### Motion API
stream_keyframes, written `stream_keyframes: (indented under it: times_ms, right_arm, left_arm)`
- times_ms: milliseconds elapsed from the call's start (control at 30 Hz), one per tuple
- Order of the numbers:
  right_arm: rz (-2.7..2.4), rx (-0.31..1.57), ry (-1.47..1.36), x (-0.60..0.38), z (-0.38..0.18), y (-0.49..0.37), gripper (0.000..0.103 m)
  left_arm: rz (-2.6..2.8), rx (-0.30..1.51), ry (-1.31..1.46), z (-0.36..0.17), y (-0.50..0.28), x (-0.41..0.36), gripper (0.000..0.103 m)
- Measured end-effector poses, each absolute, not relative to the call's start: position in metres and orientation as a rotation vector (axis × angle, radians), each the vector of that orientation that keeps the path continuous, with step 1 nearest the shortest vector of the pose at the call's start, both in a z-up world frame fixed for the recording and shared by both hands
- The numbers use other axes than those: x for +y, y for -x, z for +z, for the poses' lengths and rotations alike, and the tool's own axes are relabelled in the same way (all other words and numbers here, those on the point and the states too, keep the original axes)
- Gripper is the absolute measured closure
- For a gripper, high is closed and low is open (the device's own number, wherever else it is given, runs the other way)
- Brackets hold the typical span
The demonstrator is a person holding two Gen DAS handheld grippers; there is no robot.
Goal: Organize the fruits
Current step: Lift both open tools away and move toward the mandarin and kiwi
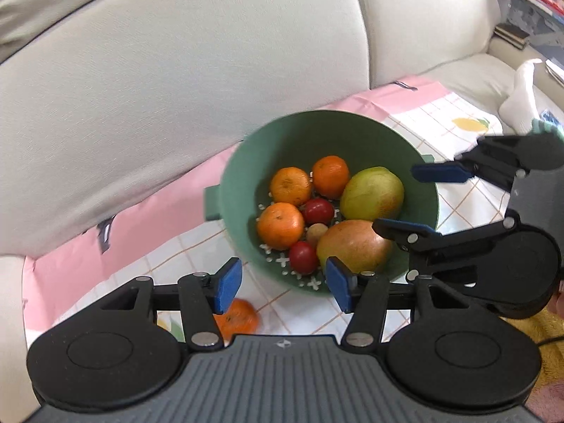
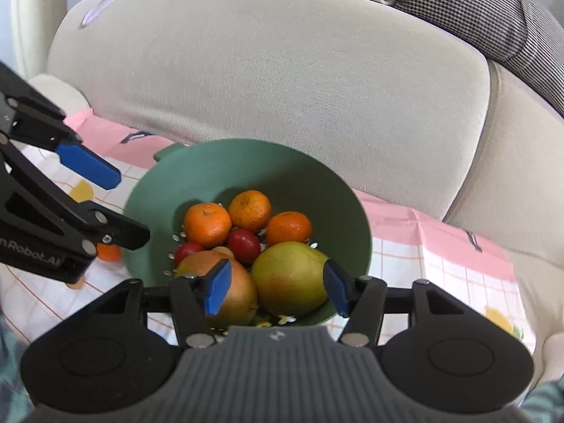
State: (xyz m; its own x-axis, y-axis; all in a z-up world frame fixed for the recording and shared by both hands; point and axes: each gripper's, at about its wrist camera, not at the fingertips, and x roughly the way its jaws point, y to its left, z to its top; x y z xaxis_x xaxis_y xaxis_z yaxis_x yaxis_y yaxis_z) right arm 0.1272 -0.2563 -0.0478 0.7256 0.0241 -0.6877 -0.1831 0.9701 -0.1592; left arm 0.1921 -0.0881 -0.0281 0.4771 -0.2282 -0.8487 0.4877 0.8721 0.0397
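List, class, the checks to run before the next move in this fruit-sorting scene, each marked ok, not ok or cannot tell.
1. Left gripper empty, pads apart: ok.
2. Right gripper empty, pads apart above the mangoes: ok.
3. All fruit inside the green colander: not ok; one stray tangerine lies on the cloth beside it.
4. Colander upright on the cloth: ok.
5. Grippers apart from each other: ok.
6. More fruit outside both views: cannot tell.

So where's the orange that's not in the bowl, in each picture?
Left wrist view: loose orange low and left of centre, behind the left blue pad.
Right wrist view: at the left edge, peeking from behind the other gripper.
Shared landmark: the green bowl.
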Motion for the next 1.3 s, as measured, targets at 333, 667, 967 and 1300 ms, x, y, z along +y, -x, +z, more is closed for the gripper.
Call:
stream_keyframes:
  times_ms: [333, 667, 967, 1300]
  right_arm:
    - [0.116, 0.756, 0.114, -0.224, -0.041, -0.100, 0.040]
    - [0.156, 0.785, 0.077, -0.188, -0.045, -0.078, 0.040]
    - [0.195, 0.812, 0.112, -0.151, -0.058, -0.058, 0.038]
    - [0.212, 0.833, 0.134, -0.122, -0.068, -0.055, 0.033]
  left_arm:
    - [-0.349, 0.953, -0.332, -0.015, -0.157, -0.059, 0.038]
    - [-0.297, 0.963, -0.233, -0.012, -0.123, -0.015, 0.038]
    - [-0.233, 0.997, -0.154, -0.019, -0.105, 0.026, 0.038]
    - [-0.160, 0.992, -0.026, -0.035, -0.102, 0.063, 0.038]
